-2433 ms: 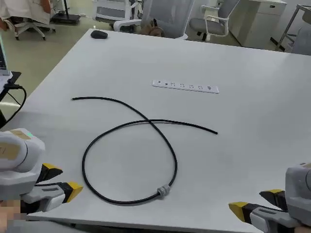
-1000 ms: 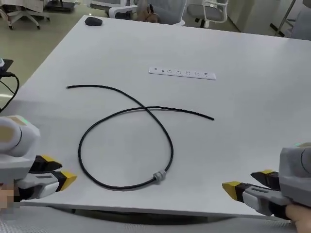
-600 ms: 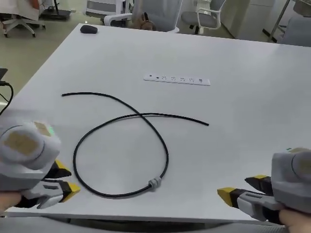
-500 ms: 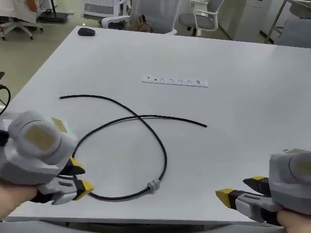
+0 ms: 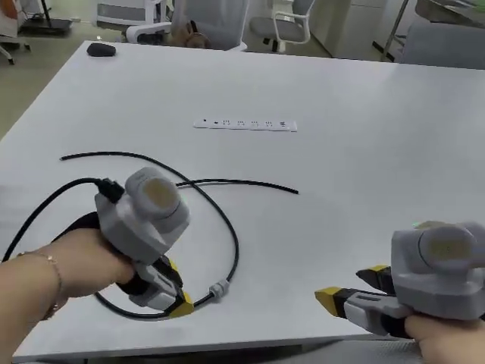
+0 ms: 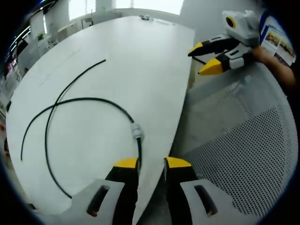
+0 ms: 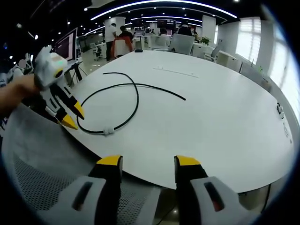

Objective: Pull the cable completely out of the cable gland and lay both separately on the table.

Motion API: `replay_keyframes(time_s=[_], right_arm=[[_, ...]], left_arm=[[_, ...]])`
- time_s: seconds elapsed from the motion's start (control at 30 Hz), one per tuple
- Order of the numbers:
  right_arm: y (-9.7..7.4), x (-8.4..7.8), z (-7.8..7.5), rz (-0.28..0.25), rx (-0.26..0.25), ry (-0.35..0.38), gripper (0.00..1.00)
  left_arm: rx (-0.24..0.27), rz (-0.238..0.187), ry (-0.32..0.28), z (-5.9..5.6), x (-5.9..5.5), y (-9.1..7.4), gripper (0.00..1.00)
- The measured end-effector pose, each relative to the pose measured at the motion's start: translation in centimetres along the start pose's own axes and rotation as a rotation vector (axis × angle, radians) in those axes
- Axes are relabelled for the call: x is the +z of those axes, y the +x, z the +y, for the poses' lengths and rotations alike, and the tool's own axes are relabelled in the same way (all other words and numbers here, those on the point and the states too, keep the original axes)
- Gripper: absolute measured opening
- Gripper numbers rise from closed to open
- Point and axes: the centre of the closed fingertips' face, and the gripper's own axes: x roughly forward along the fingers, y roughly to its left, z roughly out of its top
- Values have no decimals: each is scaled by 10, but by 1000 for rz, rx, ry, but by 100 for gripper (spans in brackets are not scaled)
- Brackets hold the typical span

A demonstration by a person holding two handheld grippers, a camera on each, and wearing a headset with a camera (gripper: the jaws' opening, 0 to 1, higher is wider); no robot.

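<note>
- Surface: white worktop [image 5: 364, 152], smooth and matt. A power strip [image 5: 245, 124] lies mid-surface and a mouse [image 5: 101, 50] at the far corner, both well apart from the work.
- Cable [image 5: 273, 186]: thin, black, lying flat in one open loop that crosses itself, with both ends free on the worktop.
- Gland [image 5: 218, 289]: small and grey, threaded on the loop's near arc, close to the worktop's front edge. It is not yet separated from the cable.
- Left claw [image 6: 151, 163]: jaws a little parted and pinching nothing. It is lowered over the cable just beside the gland. In the left gripper view the cable runs in along the inner edge of one jaw; contact cannot be confirmed.
- Right claw [image 7: 148, 161]: jaws spread wide and empty. It sits at the front edge, well apart from cable and gland.
- Handling, cable (judgement): light and limp, with a smooth jacket. It will likely slide across the worktop and drag its loop along when pulled. It may also slip through a loose pinch, so a firm, square grip is advised.
- Handling, gland (judgement): light, rigid and small. It will travel with the cable unless held. Its seal probably grips the jacket, so some resistance is expected.
- Recommended hold (judgement): one claw across the gland's body, the other on the cable just beside it. The pull should run straight along the gland's axis.
- Both tails look long, so several re-grips are probable.
</note>
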Motion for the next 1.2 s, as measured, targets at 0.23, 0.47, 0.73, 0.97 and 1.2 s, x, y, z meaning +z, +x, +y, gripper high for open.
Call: replay_keyframes(time_s=[0.23,0.47,0.73,0.97,1.2], right_arm=[[0,0,0,3,-2,-6,46],[1,0,-1,1,-5,-5,46],[1,1,0,1,-3,-8,46],[2,1,0,-2,-2,-8,45],[1,1,0,-3,1,-9,45]], left_arm=[[5,59,-6,8,3,29,19],[45,50,-56,19,14,47,24],[84,72,-115,25,11,61,24],[112,49,-74,25,13,68,19],[115,46,44,24,15,60,18]])
